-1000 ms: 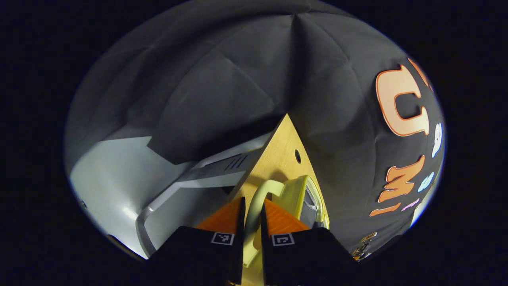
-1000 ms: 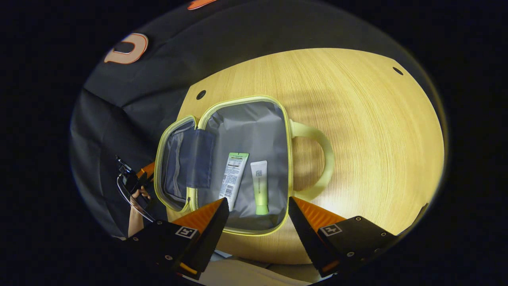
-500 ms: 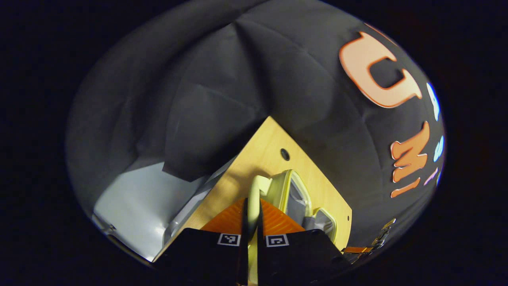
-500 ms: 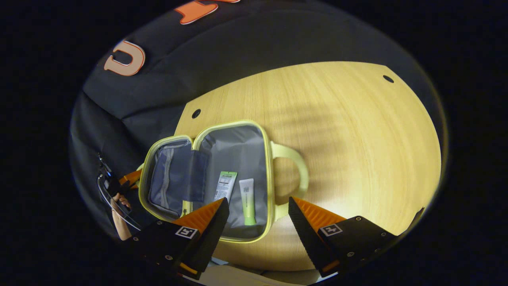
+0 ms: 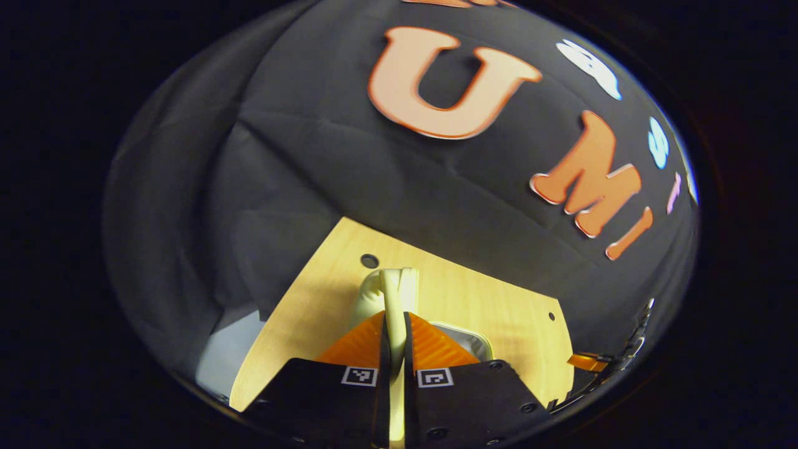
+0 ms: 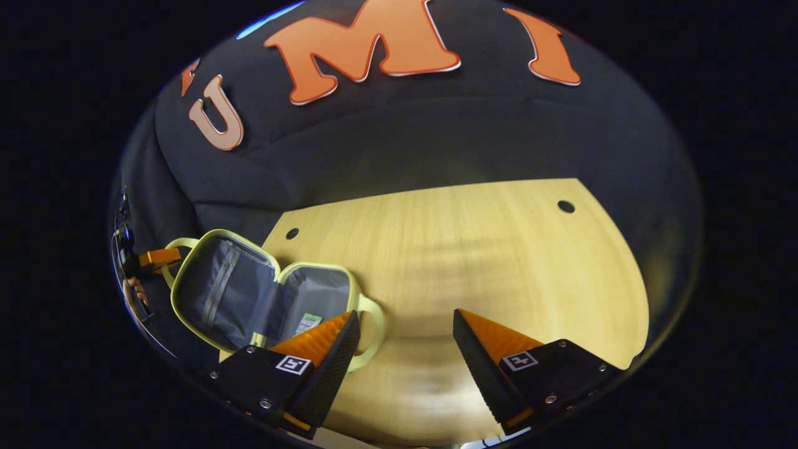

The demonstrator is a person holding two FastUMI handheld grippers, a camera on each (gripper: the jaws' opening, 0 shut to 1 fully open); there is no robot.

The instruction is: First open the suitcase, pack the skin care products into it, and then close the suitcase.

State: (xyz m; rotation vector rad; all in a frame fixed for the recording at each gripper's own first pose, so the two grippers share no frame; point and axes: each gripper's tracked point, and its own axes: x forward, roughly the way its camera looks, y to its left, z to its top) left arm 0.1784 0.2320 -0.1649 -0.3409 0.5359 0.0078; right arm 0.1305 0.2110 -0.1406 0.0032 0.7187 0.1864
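Note:
The pale yellow-green suitcase (image 6: 187,262) lies open at the table's near left, its grey lining showing. Its lid (image 6: 218,293) tilts up from the base (image 6: 321,290). One green-capped tube (image 6: 307,322) peeks out of the base behind my right finger. My left gripper (image 5: 394,319) is shut on the lid's handle (image 5: 391,288); in the right gripper view it (image 6: 153,257) sits at the lid's far edge, with a hand (image 6: 134,293) behind it. My right gripper (image 6: 406,315) stands open over bare table, to the right of the base's handle (image 6: 374,333).
The light wooden table (image 6: 486,249) stretches right of the suitcase, with small round holes (image 6: 566,206) near its back edge. Black cloth walls close in behind and to the left. A pale floor patch (image 5: 224,349) shows beyond the table's left edge.
My left gripper has swung the lid's handle up and round, so the lid has lifted. My right gripper has drawn back and tilted up; the suitcase has slid to its view's lower left.

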